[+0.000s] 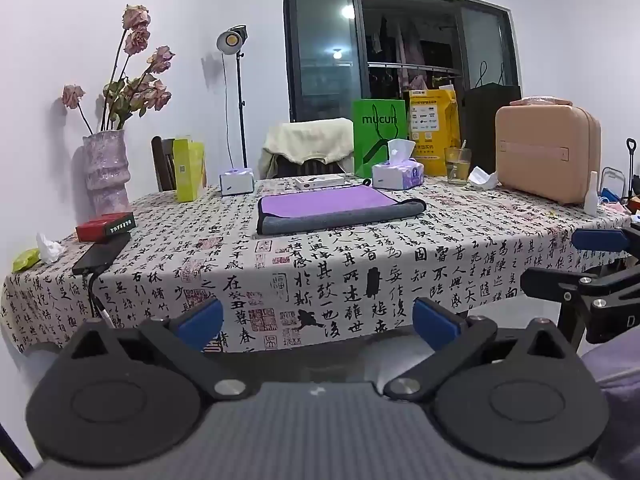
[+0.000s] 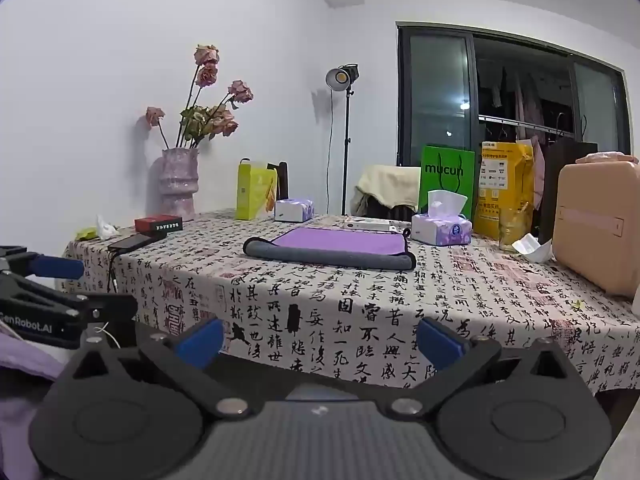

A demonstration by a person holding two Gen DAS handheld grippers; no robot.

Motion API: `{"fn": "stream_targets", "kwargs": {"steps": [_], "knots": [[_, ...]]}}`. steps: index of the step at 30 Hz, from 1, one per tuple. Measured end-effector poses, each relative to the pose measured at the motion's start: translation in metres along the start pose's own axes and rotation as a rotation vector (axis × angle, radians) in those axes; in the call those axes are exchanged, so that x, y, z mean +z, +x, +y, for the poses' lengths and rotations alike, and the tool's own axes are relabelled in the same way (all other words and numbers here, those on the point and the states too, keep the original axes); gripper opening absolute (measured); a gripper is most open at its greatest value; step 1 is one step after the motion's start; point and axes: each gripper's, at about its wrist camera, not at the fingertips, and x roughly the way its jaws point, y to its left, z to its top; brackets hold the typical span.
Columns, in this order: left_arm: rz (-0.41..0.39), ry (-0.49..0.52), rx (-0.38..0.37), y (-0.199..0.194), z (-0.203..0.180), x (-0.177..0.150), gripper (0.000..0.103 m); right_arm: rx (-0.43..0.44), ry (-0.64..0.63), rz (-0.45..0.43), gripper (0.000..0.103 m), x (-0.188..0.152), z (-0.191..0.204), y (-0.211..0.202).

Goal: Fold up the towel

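The towel (image 1: 338, 210) is lying folded on the table (image 1: 280, 264) — purple face up, grey edge toward the cameras — with a tissue pack (image 1: 398, 174) just behind its right corner. The left gripper (image 1: 318, 322) and right gripper (image 2: 320, 340) are hanging short of the table edge, jaws spread wide, gripping nothing.
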Motion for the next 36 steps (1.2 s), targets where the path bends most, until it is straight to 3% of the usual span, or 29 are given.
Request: {"fn": "stream_targets", "kwargs": {"steps": [36], "knots": [[-0.001, 0.004, -0.004, -0.0002, -0.0014, 0.0026, 0.103, 0.01, 0.007, 0.004, 0.103, -0.0013, 0.003, 0.0016]]}}
